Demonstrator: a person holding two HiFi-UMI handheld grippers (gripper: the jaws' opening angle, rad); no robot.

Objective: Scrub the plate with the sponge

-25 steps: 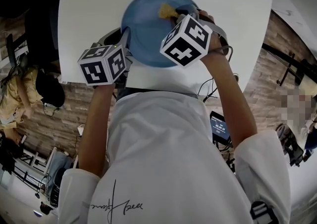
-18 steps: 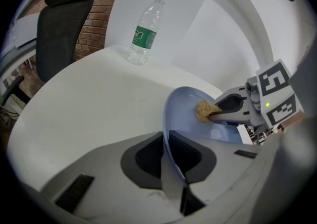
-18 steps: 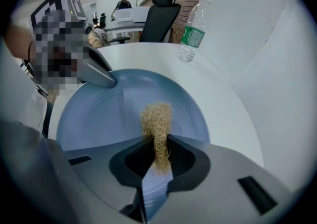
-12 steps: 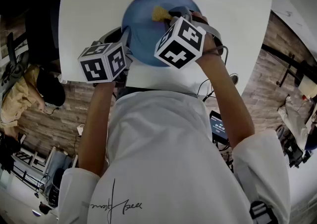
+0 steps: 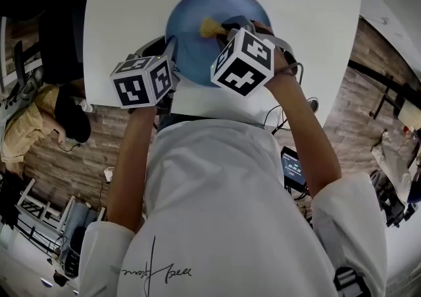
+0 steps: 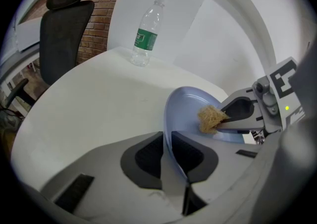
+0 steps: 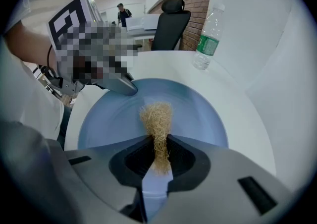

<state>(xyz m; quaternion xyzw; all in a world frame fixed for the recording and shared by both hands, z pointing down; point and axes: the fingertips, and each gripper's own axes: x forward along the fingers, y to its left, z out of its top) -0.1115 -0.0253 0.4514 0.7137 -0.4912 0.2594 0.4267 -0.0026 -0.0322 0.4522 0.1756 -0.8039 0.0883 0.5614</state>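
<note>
We had our left tool (image 6: 167,156) clamped on the rim of the blue plate (image 7: 198,114) to steady it over the worktop (image 5: 125,20), while our right tool (image 7: 157,158) pinched the sponge (image 7: 157,119) against its face to scrub.

The right gripper (image 7: 158,157) pinches the straw-coloured sponge (image 7: 157,118) against the blue plate (image 7: 200,111); the left gripper (image 7: 120,85) clamps the plate's far rim.
</note>
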